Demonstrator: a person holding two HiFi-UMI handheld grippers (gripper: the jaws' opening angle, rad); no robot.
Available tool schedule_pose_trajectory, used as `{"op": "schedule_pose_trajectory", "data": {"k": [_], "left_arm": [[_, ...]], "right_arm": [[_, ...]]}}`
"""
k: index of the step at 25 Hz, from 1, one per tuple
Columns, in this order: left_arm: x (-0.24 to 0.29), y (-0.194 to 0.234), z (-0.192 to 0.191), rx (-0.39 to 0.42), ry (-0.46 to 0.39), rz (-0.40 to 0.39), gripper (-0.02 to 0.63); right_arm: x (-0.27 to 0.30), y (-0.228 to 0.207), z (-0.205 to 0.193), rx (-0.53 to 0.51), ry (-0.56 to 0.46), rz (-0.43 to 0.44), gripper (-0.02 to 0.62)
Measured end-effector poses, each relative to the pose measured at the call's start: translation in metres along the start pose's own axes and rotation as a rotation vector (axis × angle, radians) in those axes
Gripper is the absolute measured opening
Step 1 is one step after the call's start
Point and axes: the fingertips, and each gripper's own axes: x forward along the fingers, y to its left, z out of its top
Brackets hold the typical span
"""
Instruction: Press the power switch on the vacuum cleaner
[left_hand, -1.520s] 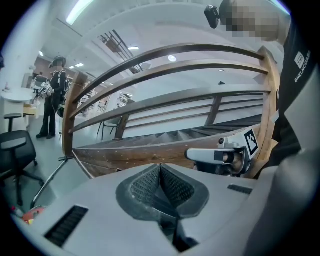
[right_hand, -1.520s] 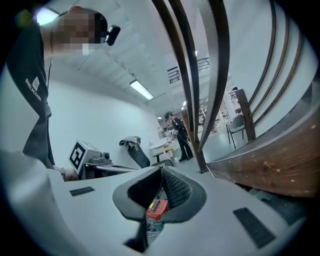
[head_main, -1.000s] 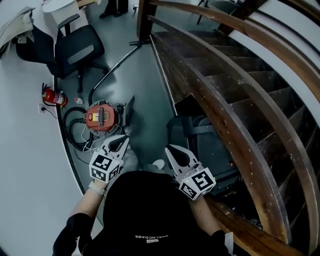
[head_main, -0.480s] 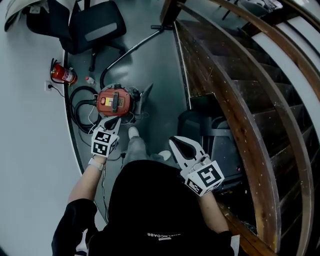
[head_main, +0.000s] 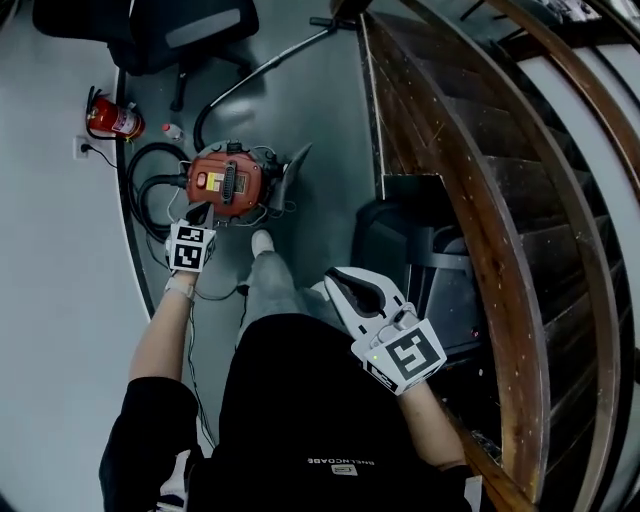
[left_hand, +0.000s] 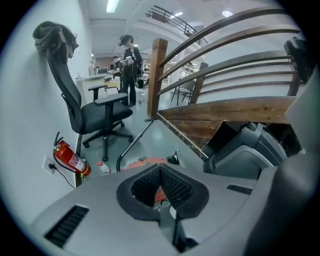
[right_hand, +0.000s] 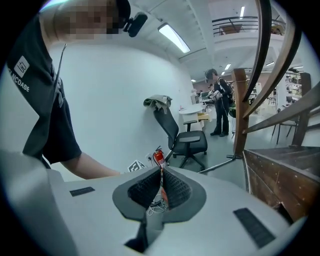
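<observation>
— Head view: the round red canister vacuum cleaner (head_main: 228, 185) sits on the grey floor (head_main: 320, 120); the left hand-held gripper (head_main: 202, 214), clenched and empty, hovers at its near edge.
— Can't pick out the switch from here. Keep those jaws together and press squarely down. The right hand-held gripper (head_main: 338, 278), clenched and empty too, hangs well back.

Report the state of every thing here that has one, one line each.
left gripper: shut, empty, tips at the vacuum cleaner
right gripper: shut, empty, held back
vacuum cleaner: upright
hose: coiled beside the vacuum cleaner
fire extinguisher: upright
office chair: unoccupied
</observation>
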Motion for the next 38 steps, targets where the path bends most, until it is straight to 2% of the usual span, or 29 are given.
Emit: {"op": "schedule_pose_trajectory", "data": {"k": [8,21,26,30,38], "left_arm": [[0.066,0.058,-0.04,-0.083,0.094,0.041,0.014],[0.161,0.115,-0.106,-0.177,0.208,0.082,0.014],[0.186,0.131,-0.127,-0.188,0.234,0.111,0.014],[0.202,0.134,-0.141,-0.21,0.254,0.103,0.014],[0.219,0.14,-0.146,-0.18,0.264,0.102,0.015]], "right_arm": [[0.049,-0.015,-0.016,0.035,0.087,0.015,0.034],[0.103,-0.032,-0.047,0.142,0.141,-0.001,0.035],[0.121,-0.032,-0.059,0.159,0.16,0.004,0.034],[0.131,-0.029,-0.07,0.178,0.176,0.003,0.034],[0.143,-0.031,-0.081,0.208,0.196,-0.01,0.034]]}}
